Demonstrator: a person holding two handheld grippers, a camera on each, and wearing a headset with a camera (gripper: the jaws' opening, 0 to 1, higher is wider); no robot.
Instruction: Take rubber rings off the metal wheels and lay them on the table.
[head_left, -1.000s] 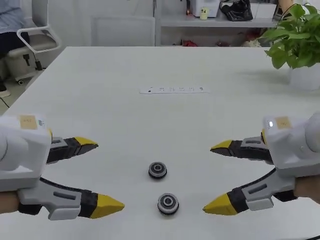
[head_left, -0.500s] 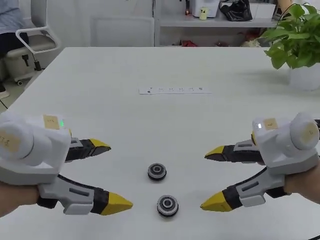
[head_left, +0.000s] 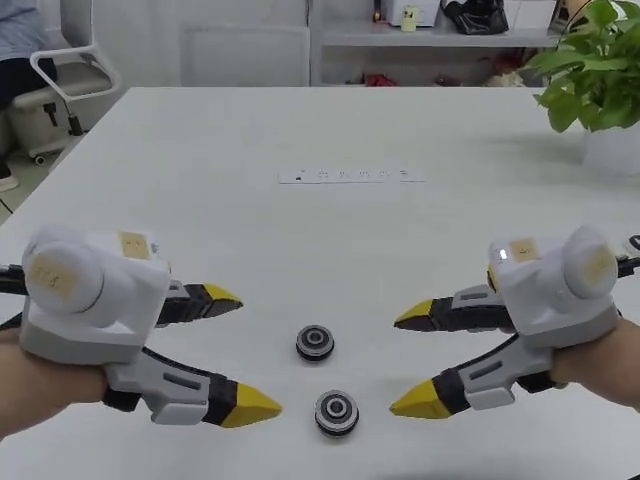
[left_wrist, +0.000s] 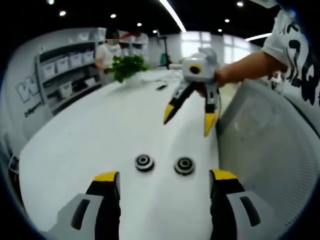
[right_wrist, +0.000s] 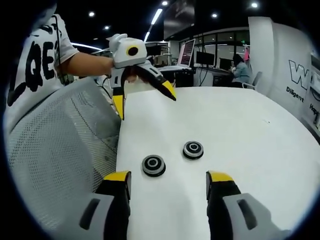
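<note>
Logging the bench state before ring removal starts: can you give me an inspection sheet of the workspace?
Surface: white table, no spills seen.
Job's things: nearer metal wheel and farther metal wheel, lying flat and apart, a black rubber ring on each.
Clutter: white power strip mid-table; green potted plant at the right edge.
Grippers: left gripper and right gripper open, flanking the wheels, touching neither.
Cables: nothing seen.
Surroundings: office chair, shelving beyond the table.
</note>
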